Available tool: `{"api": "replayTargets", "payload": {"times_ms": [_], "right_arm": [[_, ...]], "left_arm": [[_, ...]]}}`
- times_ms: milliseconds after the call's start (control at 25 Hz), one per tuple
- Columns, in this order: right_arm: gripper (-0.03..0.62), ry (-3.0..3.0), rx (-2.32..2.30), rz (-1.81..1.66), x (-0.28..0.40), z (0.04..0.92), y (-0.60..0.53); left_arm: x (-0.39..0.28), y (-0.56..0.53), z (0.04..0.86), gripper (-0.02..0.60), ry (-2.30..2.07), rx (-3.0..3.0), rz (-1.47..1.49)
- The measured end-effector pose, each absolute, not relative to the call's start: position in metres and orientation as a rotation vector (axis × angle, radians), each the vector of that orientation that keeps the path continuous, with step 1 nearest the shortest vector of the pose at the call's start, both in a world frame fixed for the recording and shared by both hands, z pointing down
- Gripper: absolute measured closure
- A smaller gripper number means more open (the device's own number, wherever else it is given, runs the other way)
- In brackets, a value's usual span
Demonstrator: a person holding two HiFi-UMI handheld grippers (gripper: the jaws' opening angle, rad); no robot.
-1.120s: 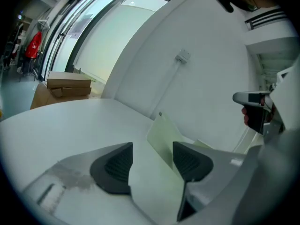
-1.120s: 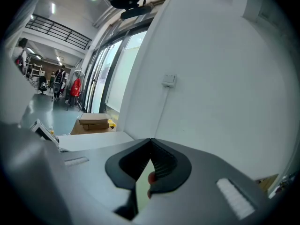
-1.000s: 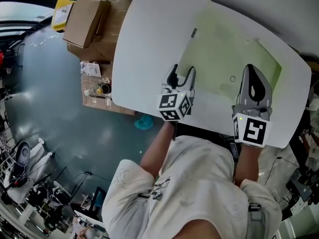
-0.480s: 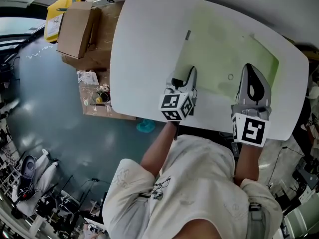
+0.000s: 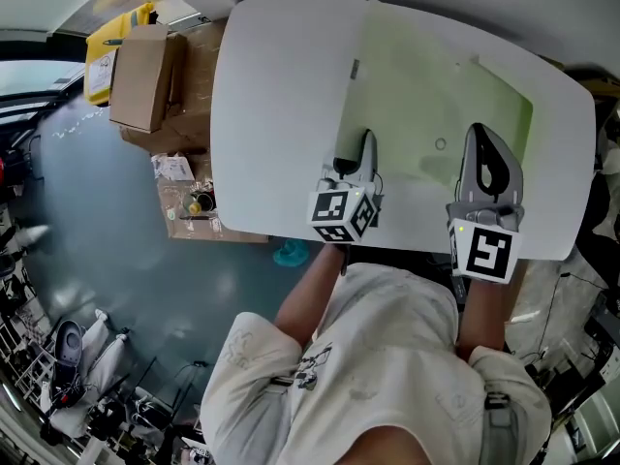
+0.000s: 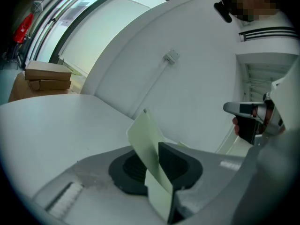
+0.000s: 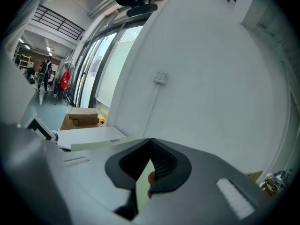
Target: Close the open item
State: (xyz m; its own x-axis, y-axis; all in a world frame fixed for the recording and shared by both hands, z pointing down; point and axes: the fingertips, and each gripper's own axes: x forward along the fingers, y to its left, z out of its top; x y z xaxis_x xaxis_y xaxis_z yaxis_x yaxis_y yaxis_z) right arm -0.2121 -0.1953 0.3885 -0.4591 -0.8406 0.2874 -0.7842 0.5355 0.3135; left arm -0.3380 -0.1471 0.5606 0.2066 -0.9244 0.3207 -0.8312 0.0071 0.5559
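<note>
A pale green folder (image 5: 426, 85) lies spread open on the white table (image 5: 271, 95). A small snap ring (image 5: 441, 144) sits on it. My left gripper (image 5: 366, 143) is at the folder's near left edge. Its jaws have just been closing, and in the left gripper view (image 6: 152, 159) they pinch a flap of the green folder (image 6: 146, 135) that stands up between the pads. My right gripper (image 5: 481, 139) holds the folder's near right edge. In the right gripper view (image 7: 149, 146) its jaws are shut on a strip of the green sheet (image 7: 140, 191).
Cardboard boxes (image 5: 145, 61) and a yellow item (image 5: 105, 51) sit on the floor left of the table. A white wall (image 6: 187, 46) rises just beyond the table's far edge. The hand holding the right gripper (image 6: 251, 118) shows at the right of the left gripper view.
The left gripper's jaws have closed from wide apart onto the folder's edge, and the gripper has shifted slightly forward and up. The right gripper has stayed where it was.
</note>
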Motion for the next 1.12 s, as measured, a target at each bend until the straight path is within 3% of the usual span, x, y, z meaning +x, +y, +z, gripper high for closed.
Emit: {"api": "replayTargets", "payload": {"times_ms": [1120], "right_arm": [[0.592, -2.421, 1.516, -0.101, -0.063, 0.37, -0.196]], "left_arm": [[-0.241, -0.157, 0.461, 0.57, -1.858, 2.049, 0.012]]}}
